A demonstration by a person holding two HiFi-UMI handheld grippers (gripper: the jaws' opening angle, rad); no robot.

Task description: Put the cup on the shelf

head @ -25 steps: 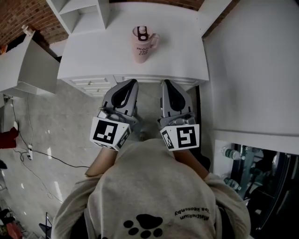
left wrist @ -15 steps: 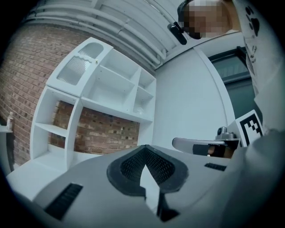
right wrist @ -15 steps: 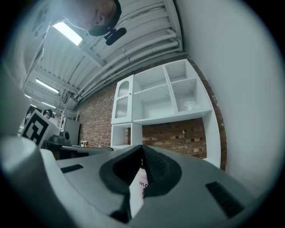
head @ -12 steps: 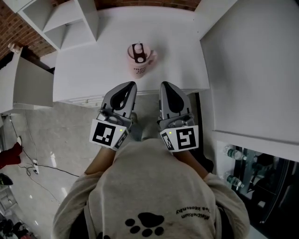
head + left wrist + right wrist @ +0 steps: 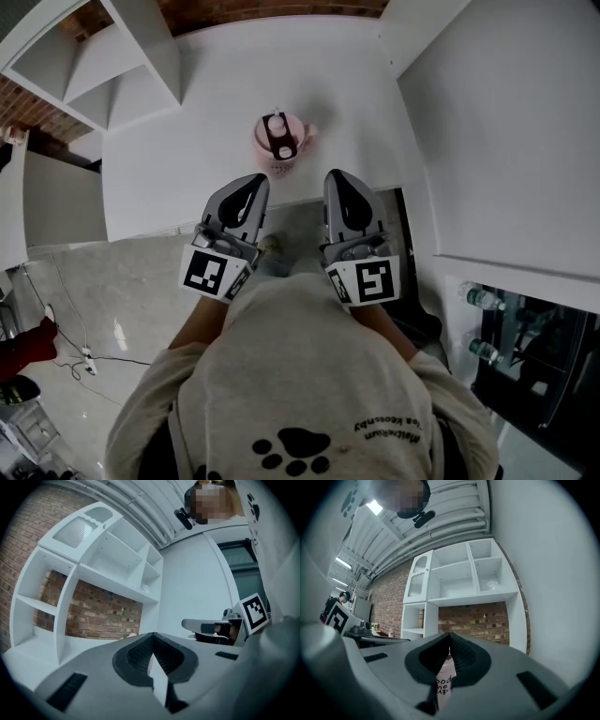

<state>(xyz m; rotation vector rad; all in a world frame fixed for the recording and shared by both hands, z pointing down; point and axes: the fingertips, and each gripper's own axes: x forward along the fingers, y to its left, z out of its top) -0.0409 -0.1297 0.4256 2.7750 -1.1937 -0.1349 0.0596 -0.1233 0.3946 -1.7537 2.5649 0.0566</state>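
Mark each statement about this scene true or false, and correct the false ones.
1. A pink cup stands on the white table. True.
2. The left gripper and the right gripper both have their jaws shut. True.
3. The right gripper holds the cup. False: it is shut on nothing, and the cup stands free ahead of it.
4. The cup is on the shelf. False: it is on the table, and the shelf stands at the table's far left.
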